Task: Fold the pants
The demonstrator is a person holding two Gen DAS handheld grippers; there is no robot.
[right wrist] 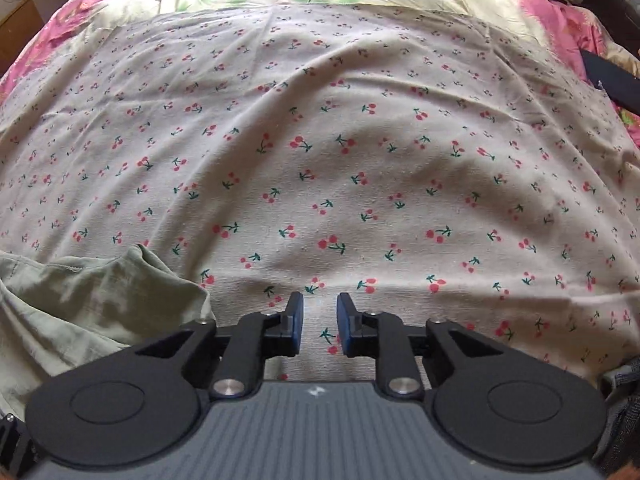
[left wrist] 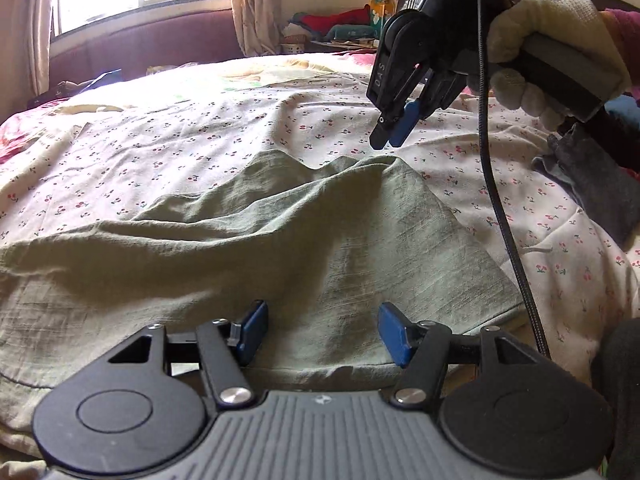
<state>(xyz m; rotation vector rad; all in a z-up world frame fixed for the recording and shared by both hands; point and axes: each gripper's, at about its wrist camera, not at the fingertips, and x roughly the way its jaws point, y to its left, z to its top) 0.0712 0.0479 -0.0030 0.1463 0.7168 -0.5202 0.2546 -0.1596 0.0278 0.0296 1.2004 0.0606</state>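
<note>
The green pants [left wrist: 248, 256] lie rumpled on the cherry-print sheet [left wrist: 192, 128], spreading from the left edge of the left wrist view to its middle; the left gripper [left wrist: 322, 332] hangs just above them, jaws wide apart with nothing between. To the right the right gripper [left wrist: 390, 136], in a gloved hand [left wrist: 556, 52], hovers over the sheet beyond the pants; its own view shows the right gripper [right wrist: 320, 322] narrowly open and empty, the pants [right wrist: 80, 300] at lower left.
</note>
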